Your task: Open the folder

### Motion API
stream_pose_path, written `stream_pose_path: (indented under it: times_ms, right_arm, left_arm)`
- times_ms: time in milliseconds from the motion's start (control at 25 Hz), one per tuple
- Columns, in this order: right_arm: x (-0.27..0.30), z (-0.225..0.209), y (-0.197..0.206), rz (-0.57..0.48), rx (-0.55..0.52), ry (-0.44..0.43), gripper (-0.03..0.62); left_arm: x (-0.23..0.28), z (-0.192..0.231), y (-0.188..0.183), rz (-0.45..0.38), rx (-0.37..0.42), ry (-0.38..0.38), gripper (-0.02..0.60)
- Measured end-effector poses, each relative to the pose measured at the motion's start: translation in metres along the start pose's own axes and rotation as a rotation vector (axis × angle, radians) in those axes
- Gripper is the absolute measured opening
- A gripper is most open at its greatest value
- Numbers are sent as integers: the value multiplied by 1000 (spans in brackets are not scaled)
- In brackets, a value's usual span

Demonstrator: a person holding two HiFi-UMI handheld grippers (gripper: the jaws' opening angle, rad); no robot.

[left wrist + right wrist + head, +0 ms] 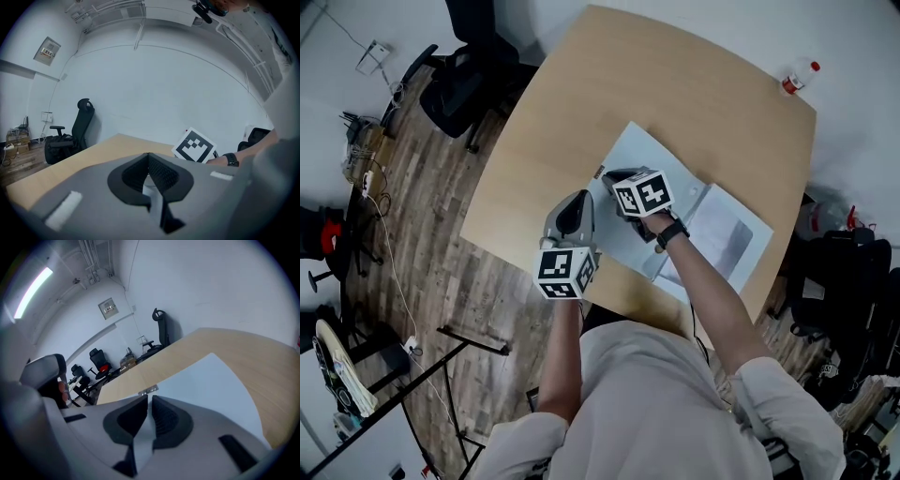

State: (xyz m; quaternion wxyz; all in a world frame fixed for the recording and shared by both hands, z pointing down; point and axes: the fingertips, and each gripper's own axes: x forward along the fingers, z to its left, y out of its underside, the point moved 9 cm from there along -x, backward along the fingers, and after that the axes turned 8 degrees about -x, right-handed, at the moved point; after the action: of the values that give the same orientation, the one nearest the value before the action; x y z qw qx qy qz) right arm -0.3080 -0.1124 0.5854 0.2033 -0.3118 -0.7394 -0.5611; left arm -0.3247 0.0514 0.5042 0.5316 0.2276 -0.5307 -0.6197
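A pale blue folder (649, 155) lies on the wooden table (628, 66) in front of me. My right gripper (611, 178) is at the folder's left corner, jaws nearly together with the thin pale cover pinched between the pads. In the right gripper view (150, 399) the cover (211, 380) spreads away beyond the jaws, with a small metal clip (148, 390) at its near edge. My left gripper (581, 200) hovers by the folder's near-left edge. In its own view (148, 157) the pads meet, and I see nothing gripped between them. The right gripper's marker cube (194, 146) shows just beyond.
A small bottle with a red cap (797, 80) stands at the table's far right corner. A black office chair (459, 84) is on the wooden floor to the left. Dark bags and clutter (844, 272) sit right of the table.
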Motion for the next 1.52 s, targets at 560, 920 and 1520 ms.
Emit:
stream_pose_path:
  times_ms: [560,920,1520]
  right_arm:
    - [-77,7,8,-151,55,62,35]
    - [-136,10,29,-236,102,148,35]
    - [-286,24,100,-436,224,400,35]
  left_arm:
    - [-13,-42,-18,-42,44,69,9]
    - [-27,-80,-28,-63,94,138,9]
    - [-44,-179,-28,-72,185,340,9]
